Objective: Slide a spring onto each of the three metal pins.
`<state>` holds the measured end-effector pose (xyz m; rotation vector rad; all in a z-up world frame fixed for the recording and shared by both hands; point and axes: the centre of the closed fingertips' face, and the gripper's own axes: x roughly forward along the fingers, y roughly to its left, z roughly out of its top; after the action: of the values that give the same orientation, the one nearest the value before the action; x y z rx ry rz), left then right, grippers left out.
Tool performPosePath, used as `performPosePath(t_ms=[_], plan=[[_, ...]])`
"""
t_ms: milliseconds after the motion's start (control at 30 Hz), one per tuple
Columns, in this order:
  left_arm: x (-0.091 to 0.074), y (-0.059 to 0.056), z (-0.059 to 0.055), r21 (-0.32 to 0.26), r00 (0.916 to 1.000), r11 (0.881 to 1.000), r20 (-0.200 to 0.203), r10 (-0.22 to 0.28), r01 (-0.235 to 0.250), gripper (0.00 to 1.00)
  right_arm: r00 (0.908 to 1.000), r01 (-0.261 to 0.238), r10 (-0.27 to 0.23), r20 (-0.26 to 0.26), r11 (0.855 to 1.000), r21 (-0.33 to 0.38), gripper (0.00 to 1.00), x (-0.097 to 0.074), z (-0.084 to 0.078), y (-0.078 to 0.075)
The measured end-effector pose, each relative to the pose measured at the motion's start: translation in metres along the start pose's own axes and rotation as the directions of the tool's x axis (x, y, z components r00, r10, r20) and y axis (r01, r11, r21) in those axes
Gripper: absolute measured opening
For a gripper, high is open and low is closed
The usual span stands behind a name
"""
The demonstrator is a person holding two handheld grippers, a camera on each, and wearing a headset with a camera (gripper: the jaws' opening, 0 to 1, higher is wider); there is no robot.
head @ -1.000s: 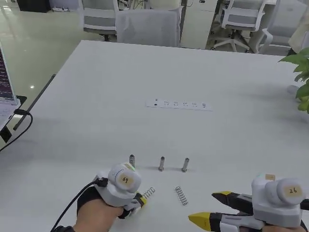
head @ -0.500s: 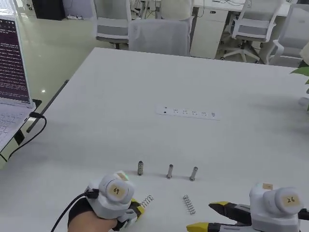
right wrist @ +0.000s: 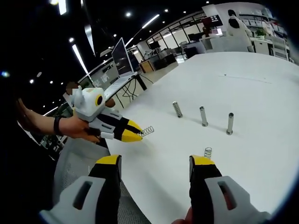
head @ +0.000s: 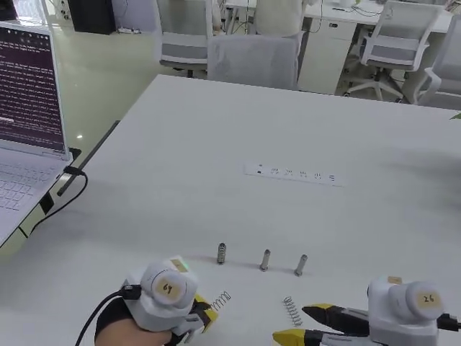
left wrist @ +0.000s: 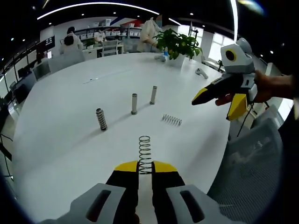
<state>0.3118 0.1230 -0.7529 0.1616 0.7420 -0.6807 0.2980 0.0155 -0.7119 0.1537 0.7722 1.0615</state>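
Three short metal pins stand in a row on the white table. The left pin (head: 221, 253) (left wrist: 101, 119) (right wrist: 177, 109) carries a spring. The middle pin (head: 264, 260) (left wrist: 134, 103) and right pin (head: 300, 265) (left wrist: 153, 94) are bare. My left gripper (head: 204, 315) (left wrist: 145, 167) is shut on one end of a spring (head: 220, 298) (left wrist: 145, 148), which sticks out ahead of its yellow tips. A loose spring (head: 292, 310) (left wrist: 172, 120) (right wrist: 208, 152) lies on the table just ahead of my right gripper (head: 295, 324) (right wrist: 156, 162), which is open and holds nothing.
A white power strip (head: 289, 174) lies farther back on the table. An open laptop (head: 25, 122) sits at the left edge with a black cable (head: 54, 202) running from it. Office chairs (head: 253, 58) stand behind the table's far edge.
The head camera has swung left, bringing the laptop into view. Both grippers keep about the same place beside the pins, the left still shut on its spring.
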Motion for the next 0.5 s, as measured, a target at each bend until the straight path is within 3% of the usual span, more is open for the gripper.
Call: performPosePath(t_ms=[500], plan=[[-0.013,-0.019,0.012,0.035,0.9991,0.999,0.033,-0.025,0.024,0.02,0.9952,-0.098,0.098,0.003,0.994,0.039,0.52,0.03,0.01,0.017]])
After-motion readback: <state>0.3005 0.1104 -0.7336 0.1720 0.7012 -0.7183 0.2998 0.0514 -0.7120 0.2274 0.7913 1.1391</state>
